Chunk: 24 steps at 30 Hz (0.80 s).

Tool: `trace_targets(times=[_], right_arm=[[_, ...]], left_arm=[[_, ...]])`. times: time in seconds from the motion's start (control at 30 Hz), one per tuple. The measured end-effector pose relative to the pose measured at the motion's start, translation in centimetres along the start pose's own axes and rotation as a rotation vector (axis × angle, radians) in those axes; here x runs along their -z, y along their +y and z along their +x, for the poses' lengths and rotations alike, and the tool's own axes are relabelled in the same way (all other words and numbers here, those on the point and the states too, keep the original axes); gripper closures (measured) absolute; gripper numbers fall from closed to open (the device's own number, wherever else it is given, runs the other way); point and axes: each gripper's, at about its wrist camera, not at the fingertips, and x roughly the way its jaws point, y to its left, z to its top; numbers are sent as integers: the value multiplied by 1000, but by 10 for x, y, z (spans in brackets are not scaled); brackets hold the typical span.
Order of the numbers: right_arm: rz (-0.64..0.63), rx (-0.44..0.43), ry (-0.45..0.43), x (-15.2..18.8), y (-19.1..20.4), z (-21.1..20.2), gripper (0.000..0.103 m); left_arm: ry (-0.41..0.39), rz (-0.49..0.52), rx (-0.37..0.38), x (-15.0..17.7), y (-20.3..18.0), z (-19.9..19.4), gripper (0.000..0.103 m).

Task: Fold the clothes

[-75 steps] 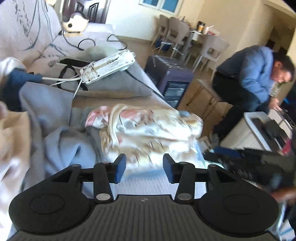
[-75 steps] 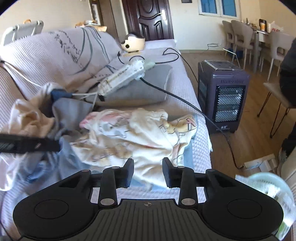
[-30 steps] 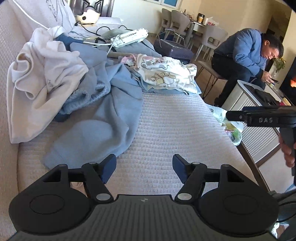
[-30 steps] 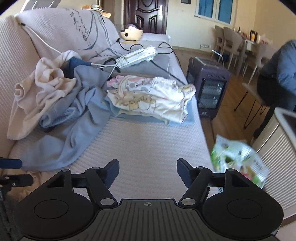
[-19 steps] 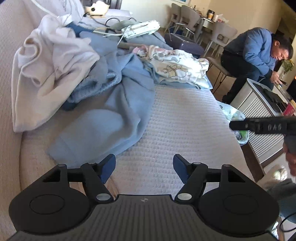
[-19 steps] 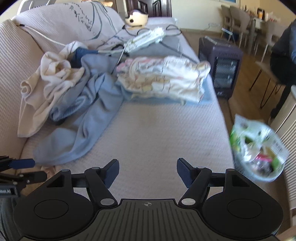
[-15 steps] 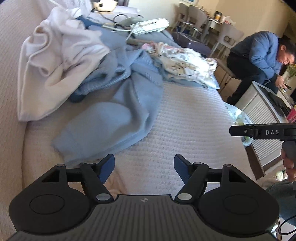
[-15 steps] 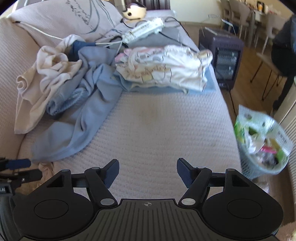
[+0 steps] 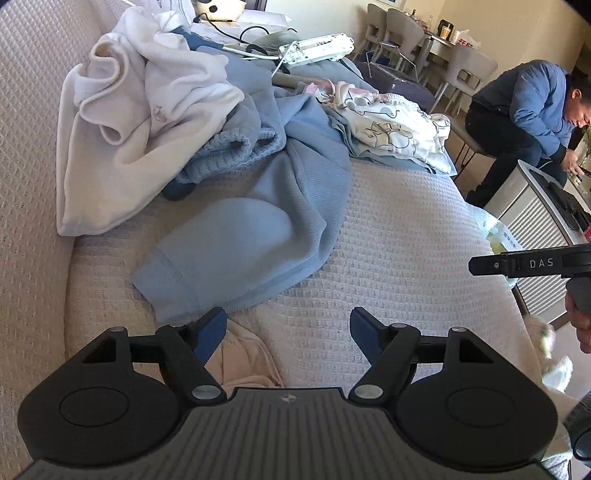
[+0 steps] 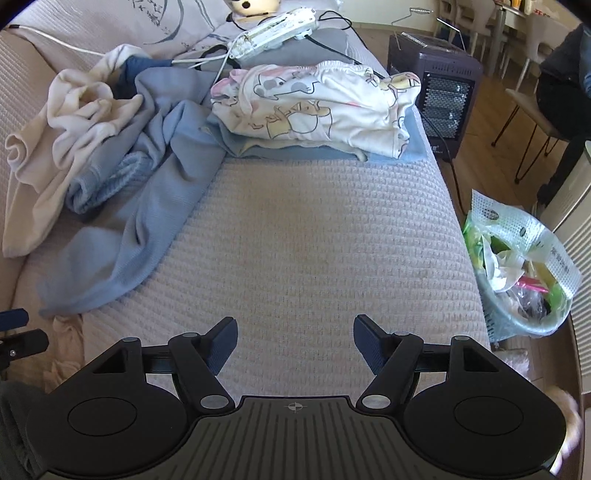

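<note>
waffle-knit blue garment (image 9: 258,221), crumpled — ribbed sofa cover (image 10: 314,240)

Sofa (image 10: 314,240) covered in a pale waffle-weave throw. Far end: white power strip (image 10: 275,27) with trailing cables, resting on a grey cushion (image 10: 317,50). On the floor right of the sofa: dark space heater (image 10: 439,88), mesh bin (image 10: 517,266) lined with a plastic bag, full of litter. Far right: seated person (image 9: 524,110) in blue jacket; dining chairs (image 9: 402,33) beyond.
</note>
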Motion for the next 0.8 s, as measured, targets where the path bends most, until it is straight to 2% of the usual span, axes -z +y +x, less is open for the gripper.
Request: trace_targets(times=[0.13, 0.3, 0.43, 0.63, 0.8], right_arm=[[-10, 23, -22, 0, 6, -7, 32], [-20, 3, -37, -3, 12, -21, 31], [-53, -52, -6, -9, 16, -34, 31], [-33, -145, -57, -28, 16, -78, 31], [-62, -185, -62, -40, 23, -101, 31]], left_arm=[[-5, 26, 15, 4, -5, -4, 31], [-21, 19, 10, 5, -9, -13, 31], [-36, 4, -24, -1, -15, -27, 31], [-103, -29, -115, -2, -27, -67, 31], [-93, -61, -108, -7, -39, -94, 30]])
